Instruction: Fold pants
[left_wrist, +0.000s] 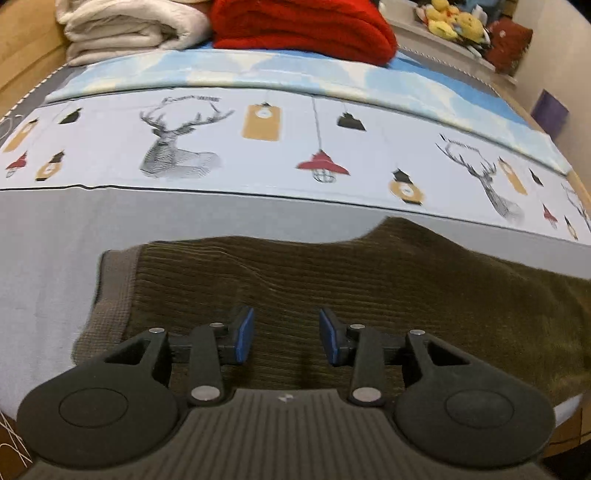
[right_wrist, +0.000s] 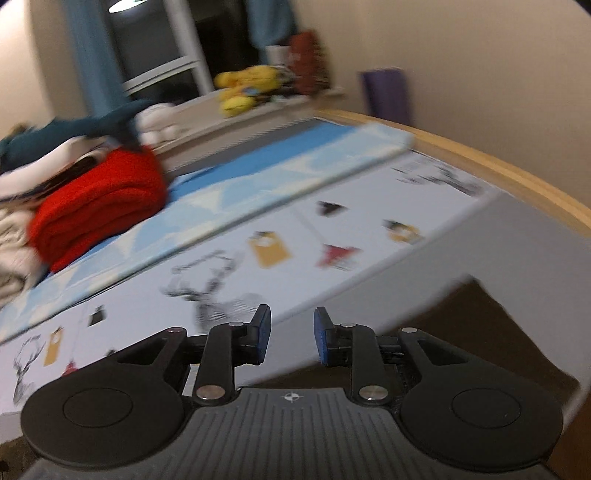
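The pants (left_wrist: 369, 295), dark olive corduroy with a paler ribbed waistband (left_wrist: 110, 295) at their left end, lie spread flat on the plain grey part of the bed sheet (left_wrist: 55, 240), near the bed's front edge; the left gripper (left_wrist: 286, 334) hangs just above them with its blue-padded jaws apart and no cloth between them; the right gripper (right_wrist: 291, 334) is tilted over the bed, its jaws also apart and empty (this view is blurred), with a dark corner of the pants (right_wrist: 480, 317) showing below and to the right of it; toward the far edge of the bed a red blanket (left_wrist: 303, 26) sits folded beside a stack of white bedding (left_wrist: 129, 29); yellow plush toys (left_wrist: 454, 22) rest on a ledge past the bed's far right corner.
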